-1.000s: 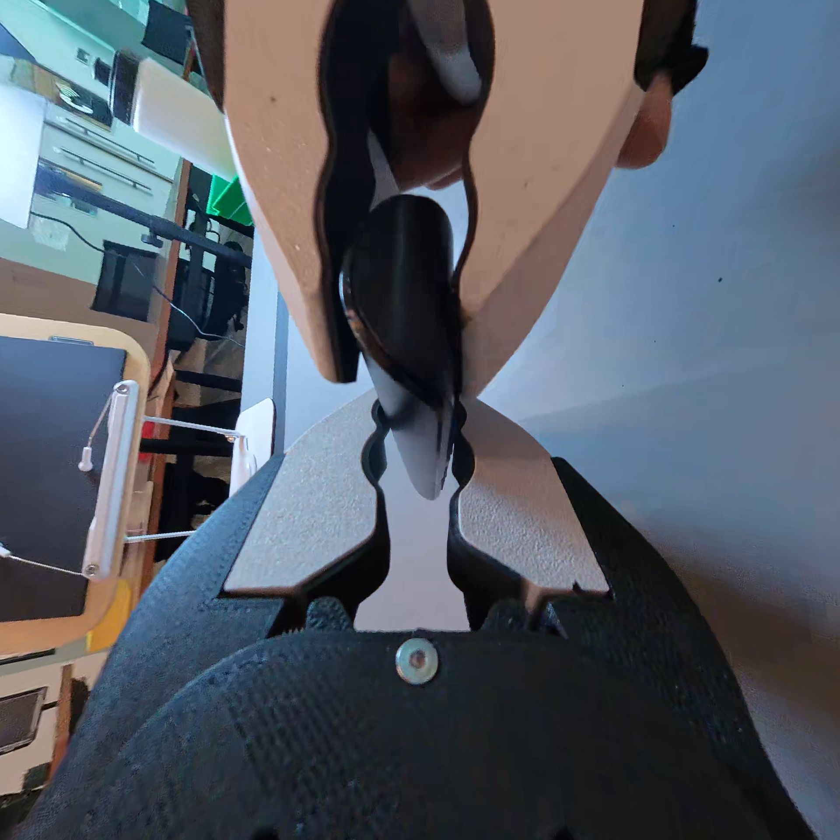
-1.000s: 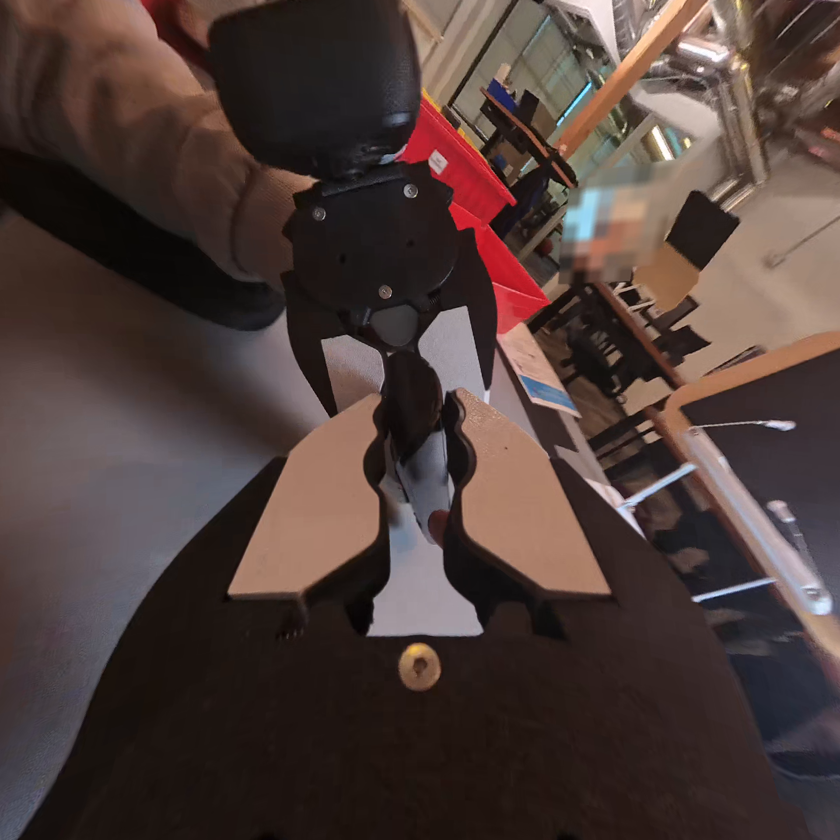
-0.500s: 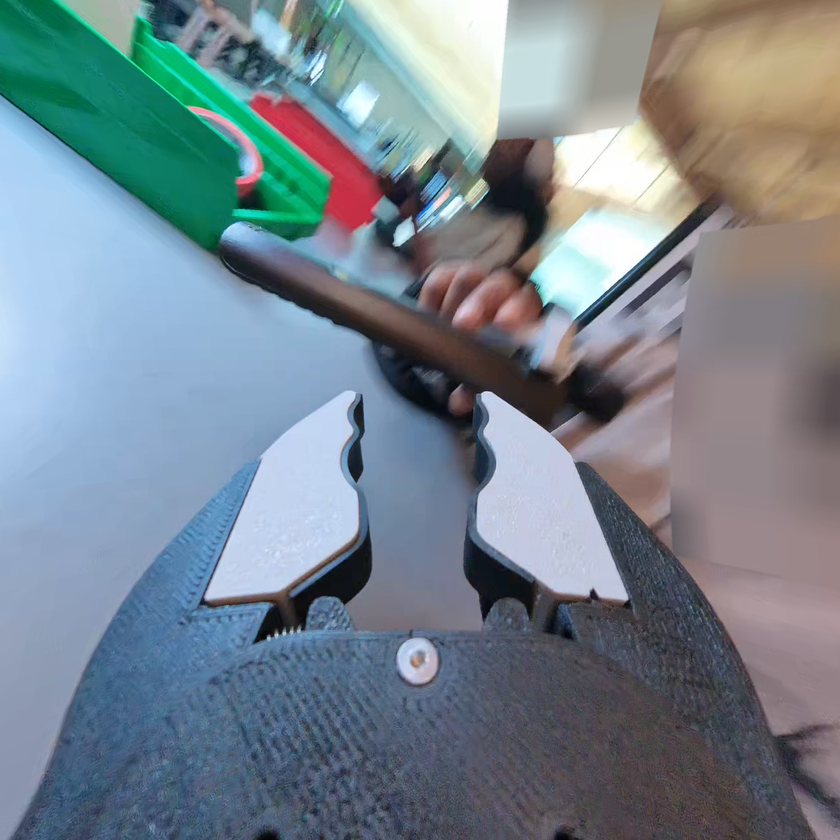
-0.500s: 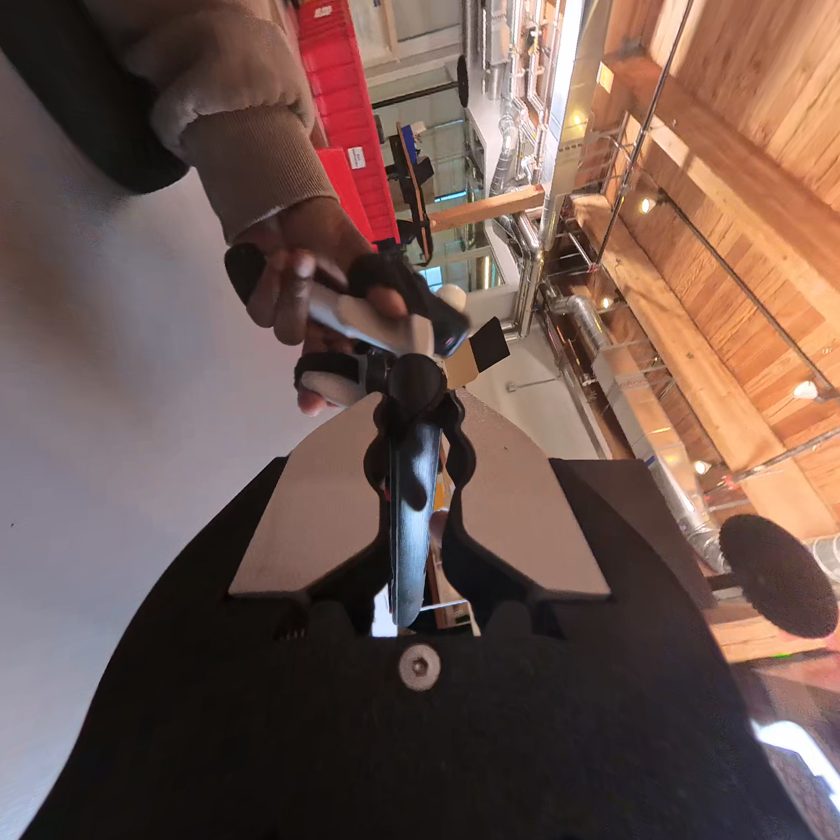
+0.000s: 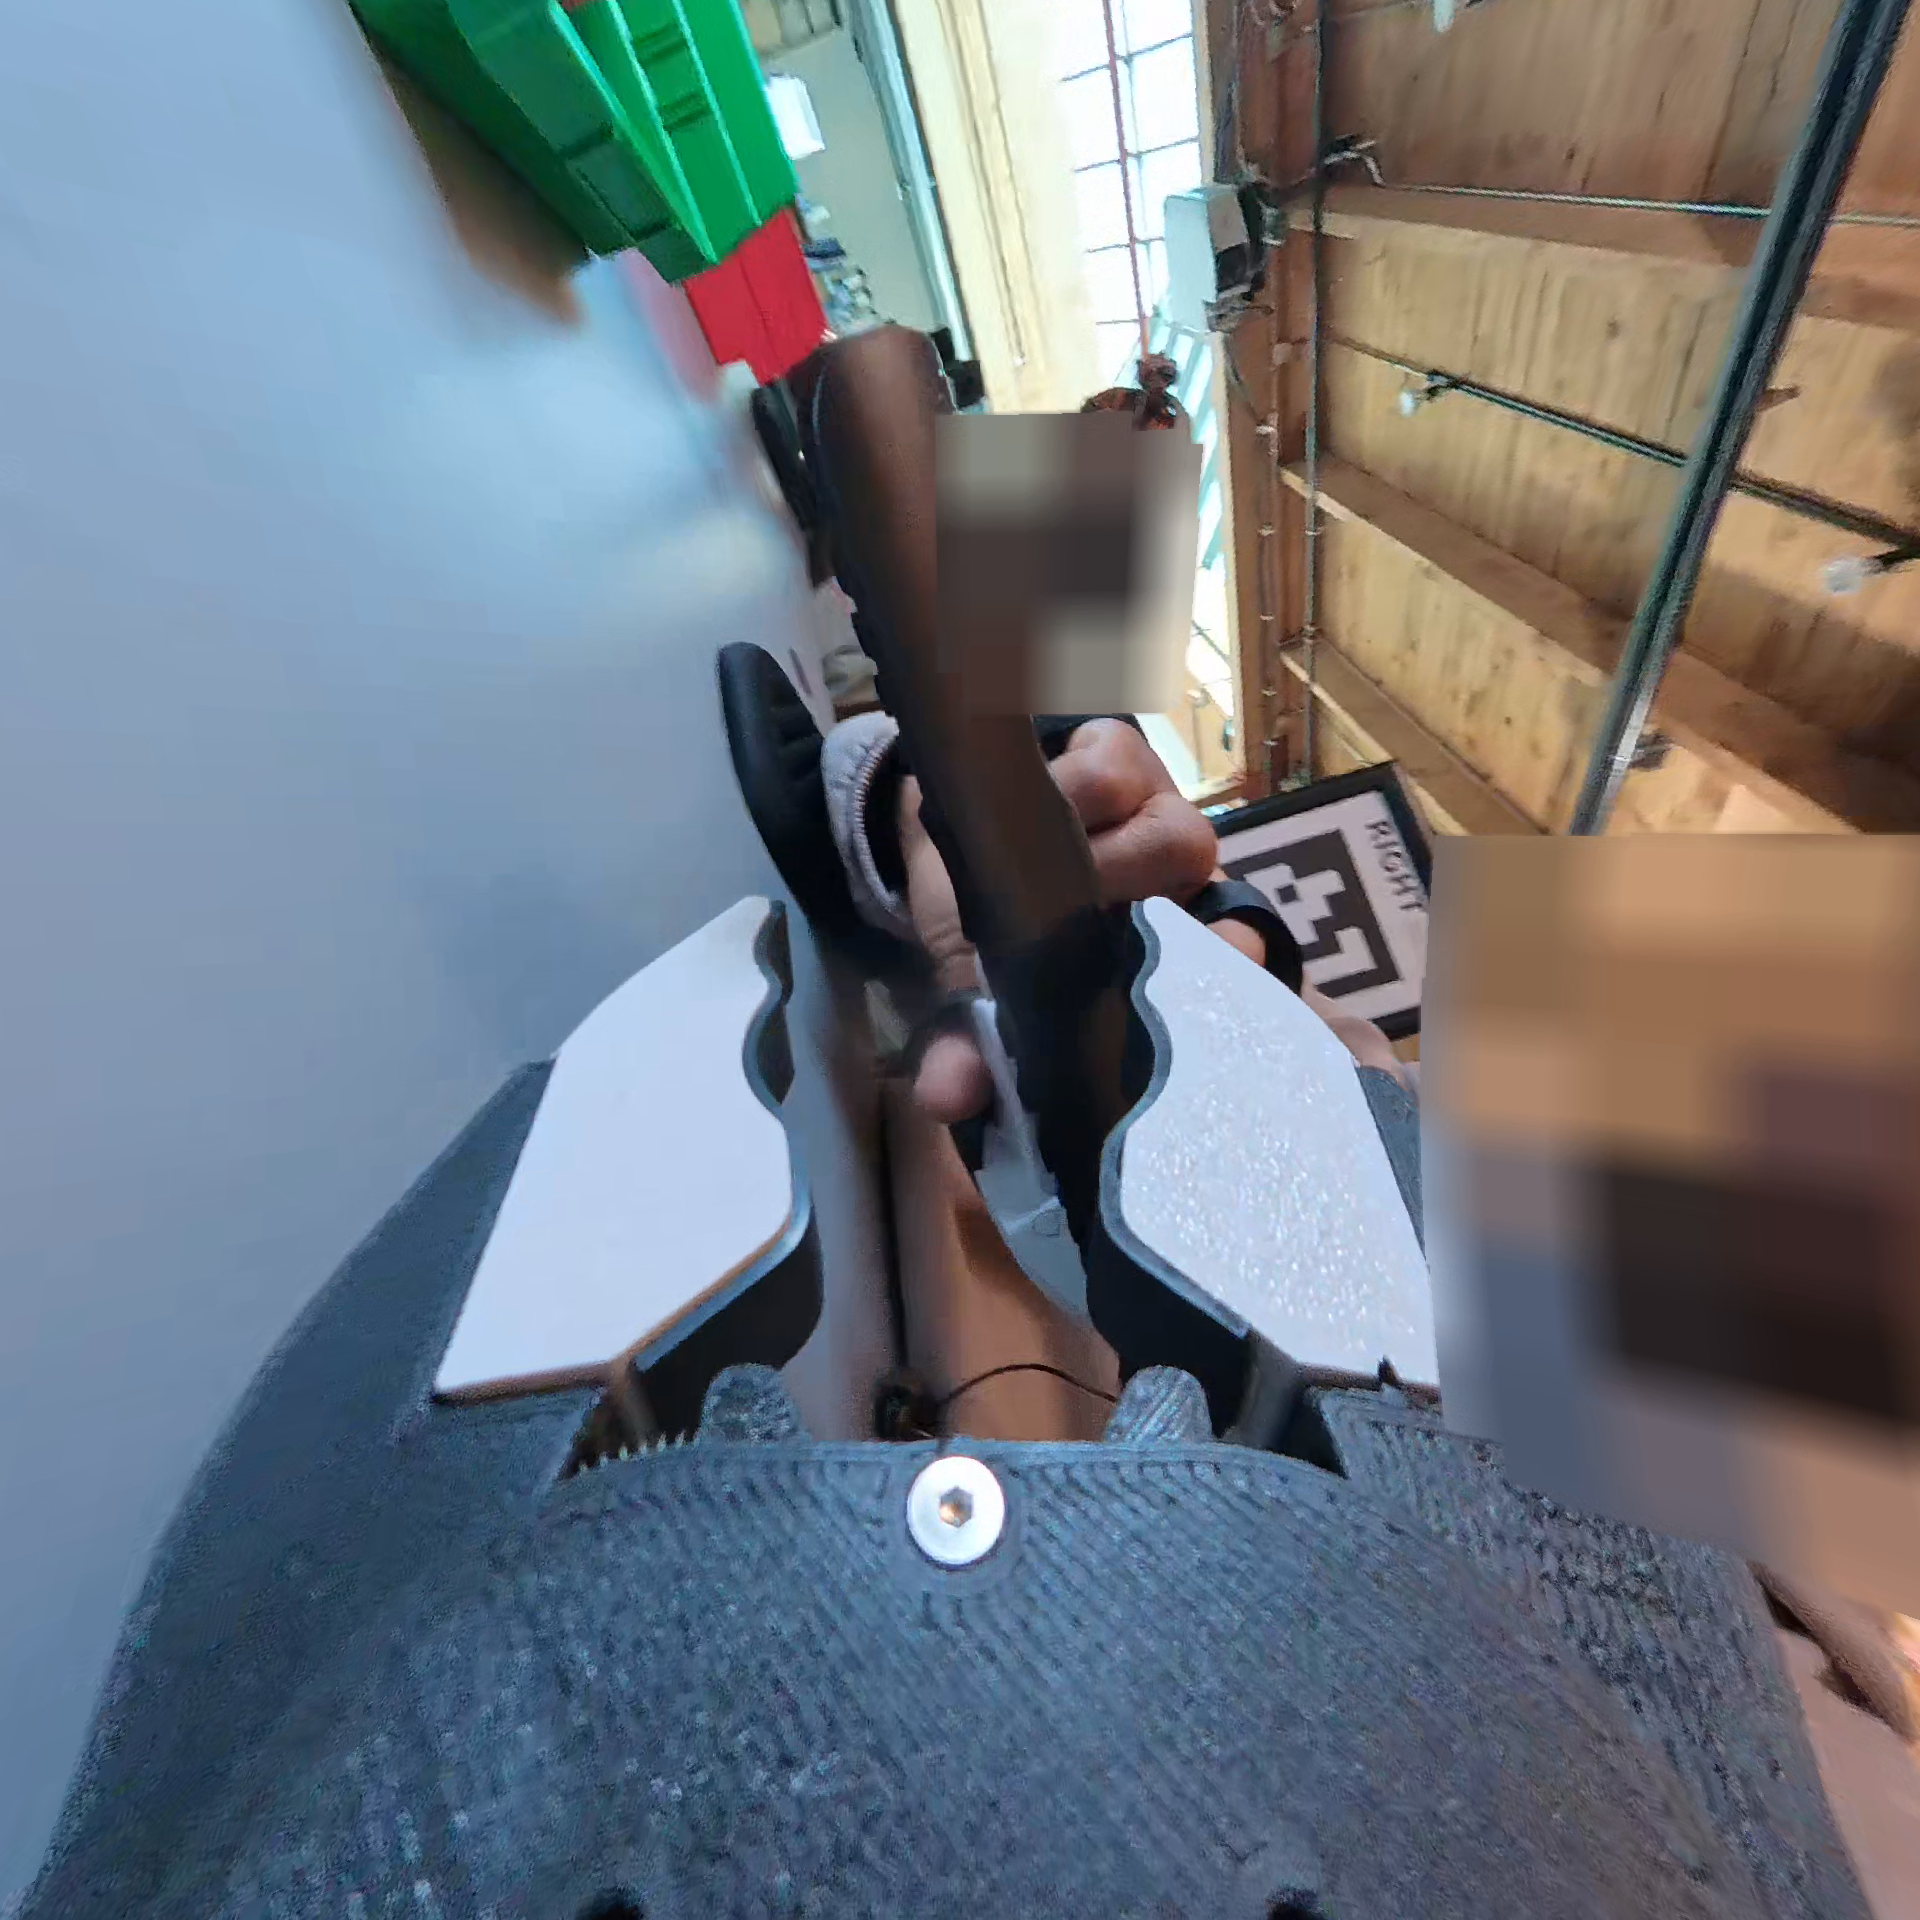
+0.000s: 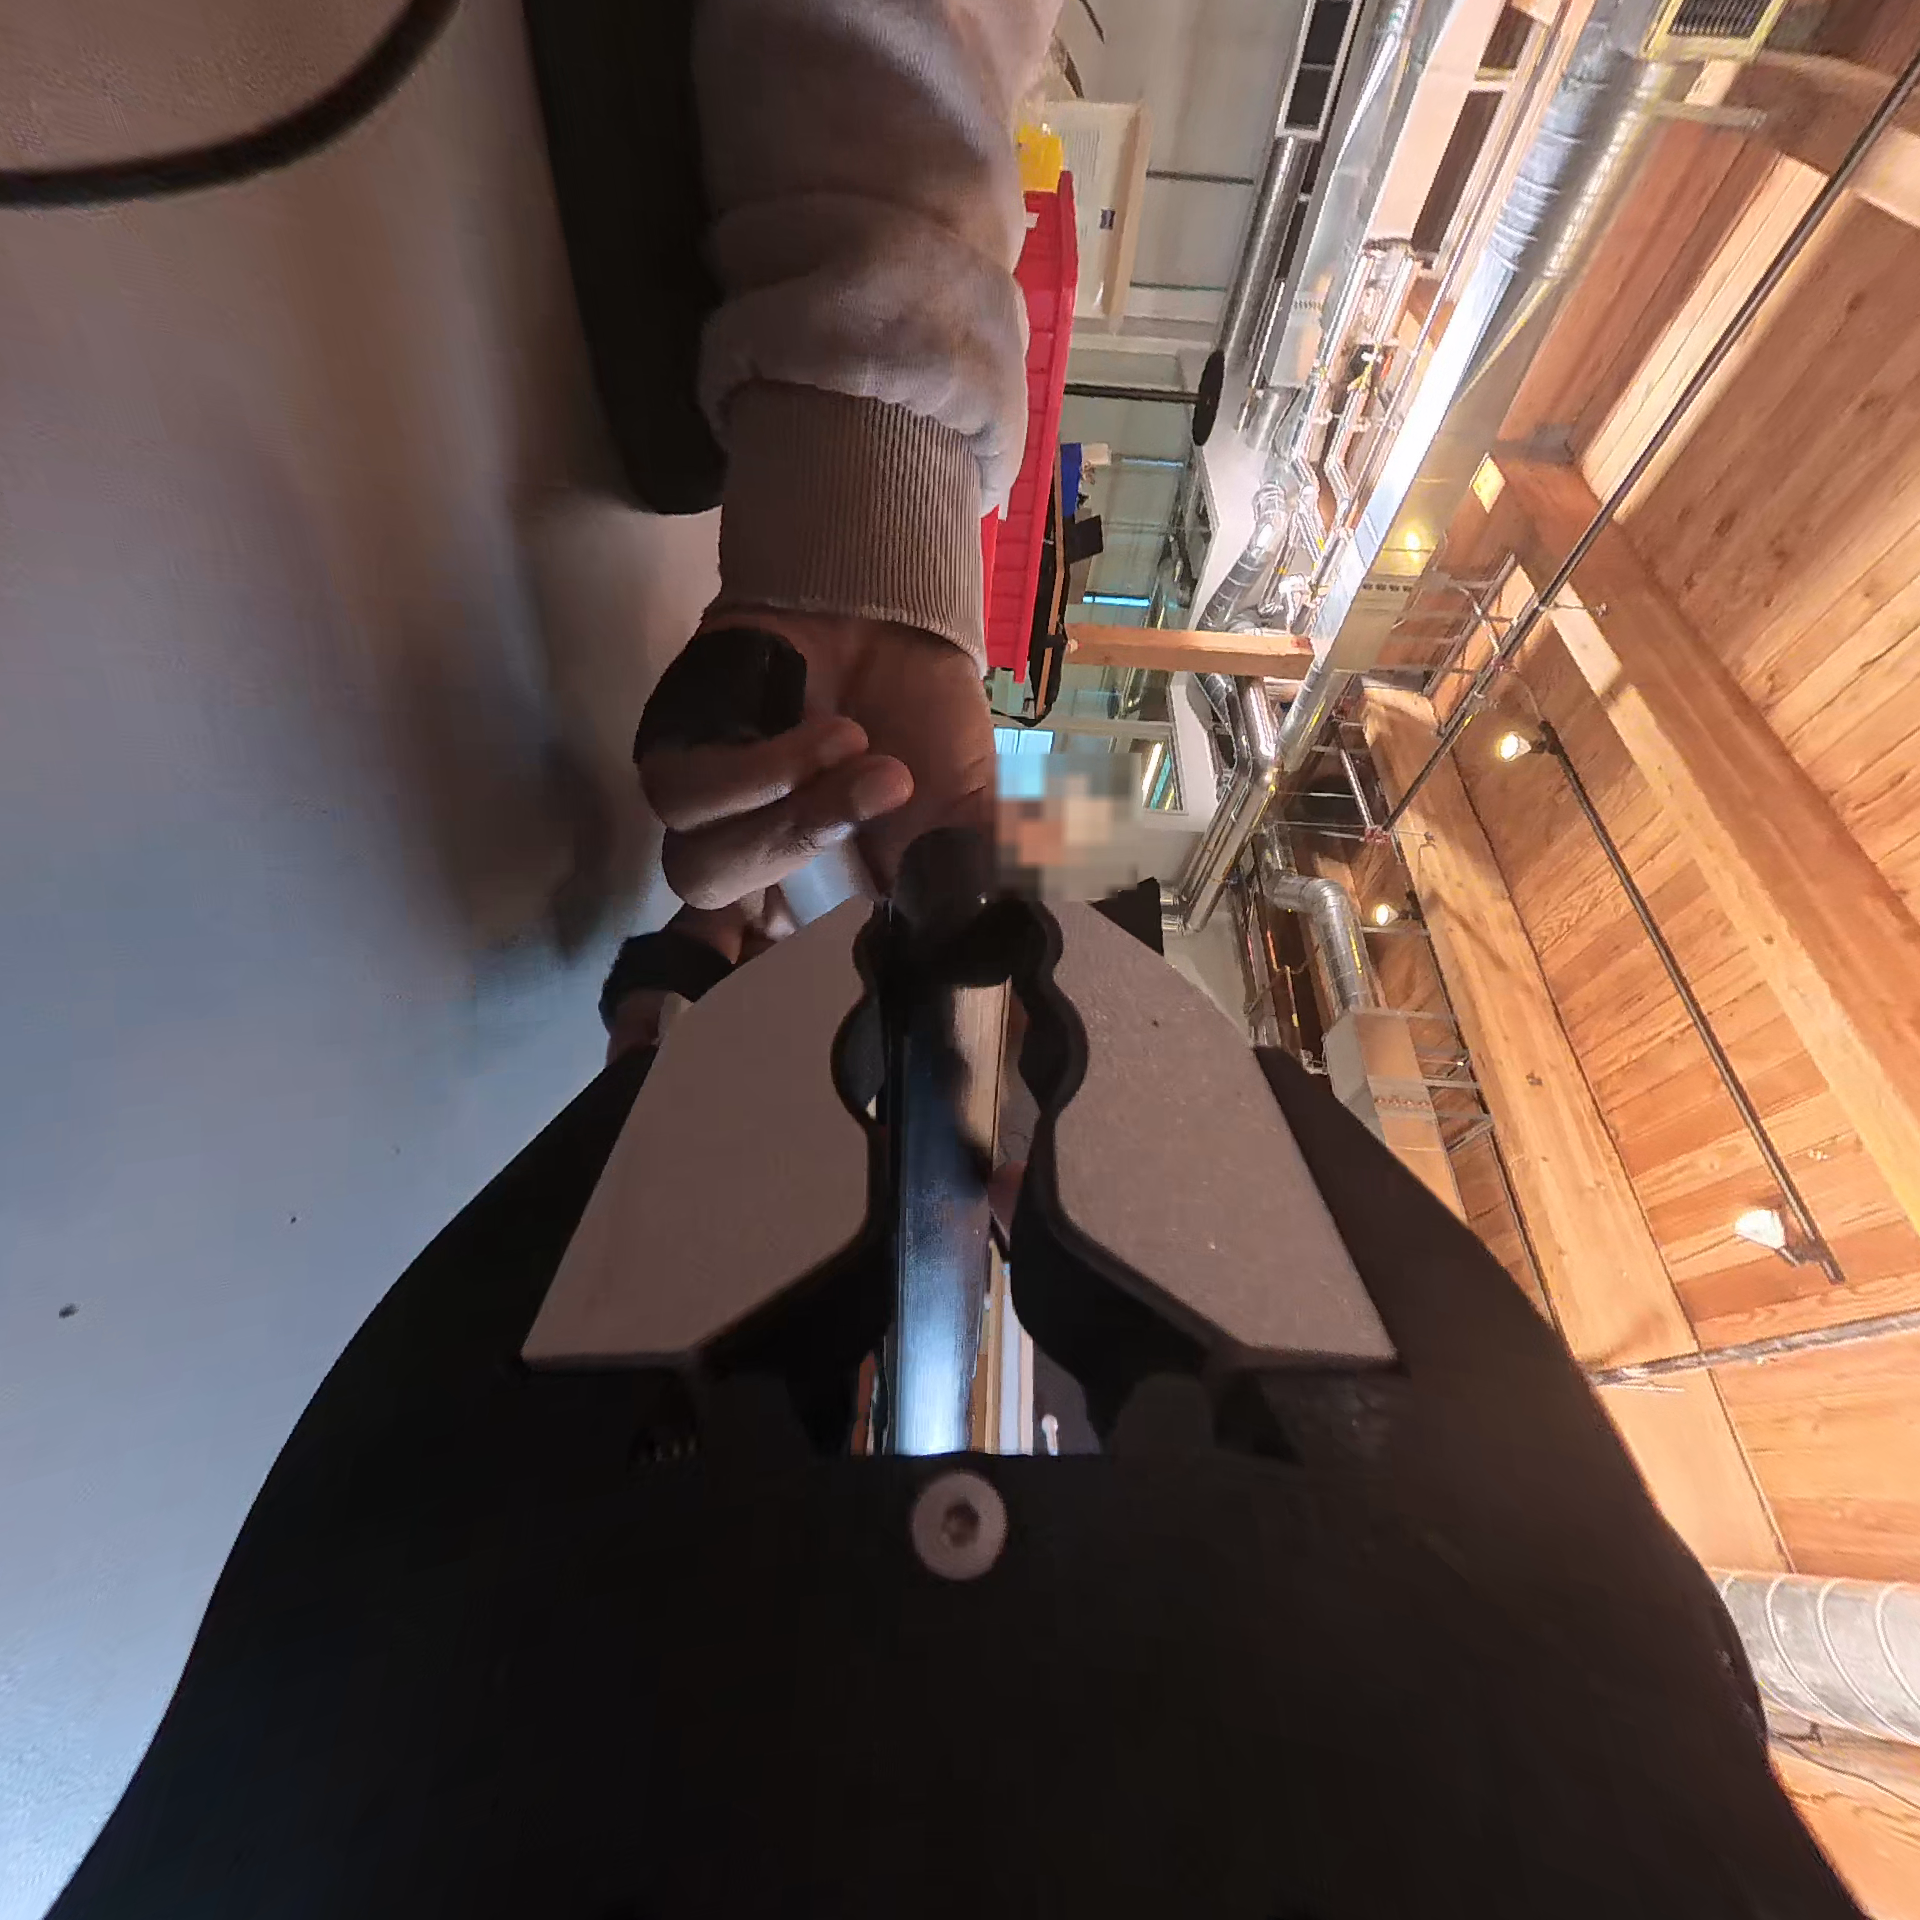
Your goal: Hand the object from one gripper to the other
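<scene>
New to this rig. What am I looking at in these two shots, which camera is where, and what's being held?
No robot: a person holds one pair of hand-squeezed tongs per hand, each with a wide-angle camera looking forward along them. Left wrist view: the left tongs, open, empty. Right wrist view: the right tongs, shut on the object, a shiny metal blade with a dark handle, likely a knife. The hand beyond grips the other rig's handle. The pale table fills each picture's left side; nothing shows on it.
</scene>
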Available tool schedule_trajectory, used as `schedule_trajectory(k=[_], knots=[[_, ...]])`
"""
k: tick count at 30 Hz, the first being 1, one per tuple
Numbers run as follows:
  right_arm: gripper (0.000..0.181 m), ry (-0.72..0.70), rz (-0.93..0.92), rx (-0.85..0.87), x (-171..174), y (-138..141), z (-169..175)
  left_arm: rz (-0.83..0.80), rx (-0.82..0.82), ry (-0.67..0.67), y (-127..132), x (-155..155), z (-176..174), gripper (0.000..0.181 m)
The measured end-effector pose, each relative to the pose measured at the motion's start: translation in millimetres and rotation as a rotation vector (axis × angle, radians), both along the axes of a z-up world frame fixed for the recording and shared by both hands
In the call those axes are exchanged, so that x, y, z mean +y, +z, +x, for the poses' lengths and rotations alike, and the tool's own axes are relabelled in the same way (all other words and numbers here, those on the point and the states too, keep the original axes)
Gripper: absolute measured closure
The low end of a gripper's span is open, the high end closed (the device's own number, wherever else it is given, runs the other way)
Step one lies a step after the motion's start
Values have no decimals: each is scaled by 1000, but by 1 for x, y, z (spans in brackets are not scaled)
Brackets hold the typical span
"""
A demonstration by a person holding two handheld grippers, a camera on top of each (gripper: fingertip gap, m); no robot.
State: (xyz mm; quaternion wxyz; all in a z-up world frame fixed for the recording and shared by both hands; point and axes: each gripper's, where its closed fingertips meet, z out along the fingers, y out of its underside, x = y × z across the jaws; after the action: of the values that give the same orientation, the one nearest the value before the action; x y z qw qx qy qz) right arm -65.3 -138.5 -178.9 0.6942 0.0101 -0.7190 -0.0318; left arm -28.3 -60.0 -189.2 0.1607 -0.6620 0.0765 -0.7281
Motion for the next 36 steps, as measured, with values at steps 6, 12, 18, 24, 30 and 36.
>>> schedule_trajectory(k=[6, 12, 18, 24, 30, 36], knots=[[156, -62, -20, 95, 13, 15, 3, 266, -84, 90, 42, 1, -11, 152], [138, -71, -775, 66, 48, 32, 10, 760, 209, 409, 68, 24, -66, 156], [122, 121, -1711, -68, 69, 53, 17, 1336, 556, 342, 60, -2, -44, 156], [123, 156, -1544, -132, 45, 55, 18, 1500, 711, 143, 21, -18, -15, 156], [154, 128, -1435, -89, 49, 69, 29, 1470, 745, 99, 12, -16, -17, 157], [158, 28, -1004, -10, 45, 72, 33, 1335, 689, 202, 23, -2, -25, 151]])
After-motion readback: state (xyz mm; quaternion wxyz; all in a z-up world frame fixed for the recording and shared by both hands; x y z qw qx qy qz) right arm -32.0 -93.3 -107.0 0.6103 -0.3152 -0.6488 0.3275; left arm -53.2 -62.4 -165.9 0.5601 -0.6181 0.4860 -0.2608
